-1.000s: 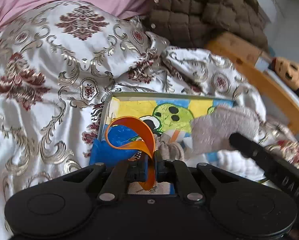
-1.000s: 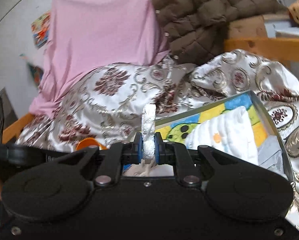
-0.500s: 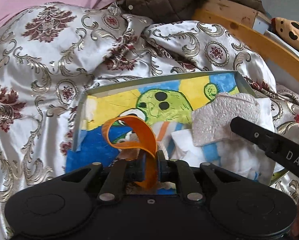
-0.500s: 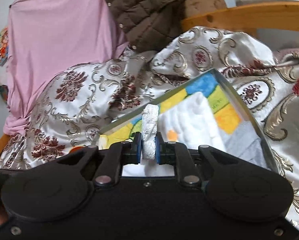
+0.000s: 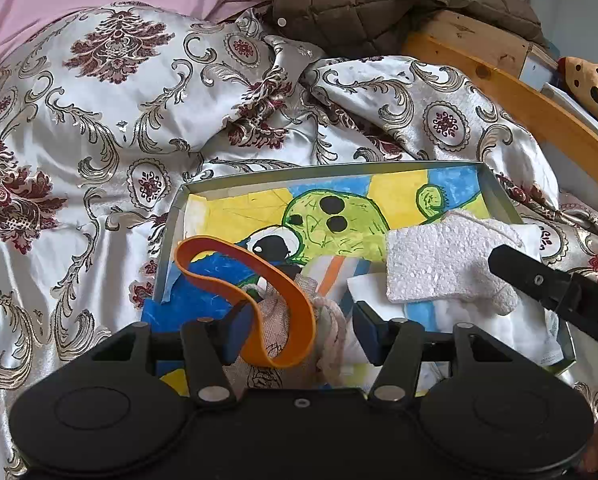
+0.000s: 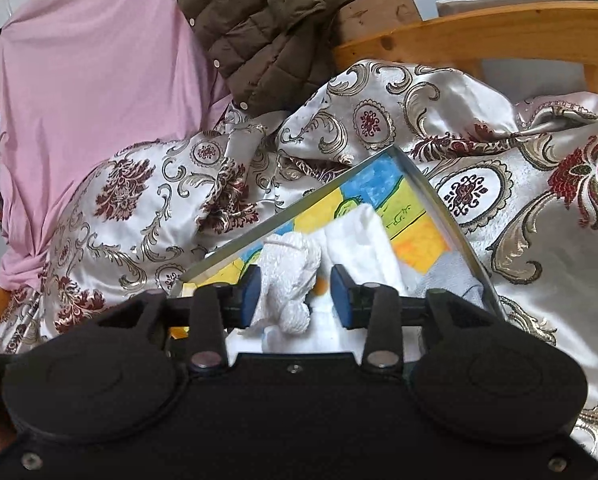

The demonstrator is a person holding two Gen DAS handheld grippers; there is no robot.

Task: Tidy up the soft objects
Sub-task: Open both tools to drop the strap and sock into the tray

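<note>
Over the shallow grey box with the painted cartoon floor [image 5: 503, 196], my left gripper [image 5: 295, 330] is opening, the looped orange rubber band [image 5: 283, 280] loose between its jaws. My right gripper [image 6: 295, 294] is opening too, a white nubbly sponge-like pad [image 6: 289, 272] resting against its left pad only.

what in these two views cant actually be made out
- Near end of the tray, left wrist view: hidden behind the left gripper, whose jaws are opening around the orange band.
- White textured cloth, right wrist view: lower part hidden by the opening right gripper.
- Spotted plush: cut off by the frame edge.
</note>
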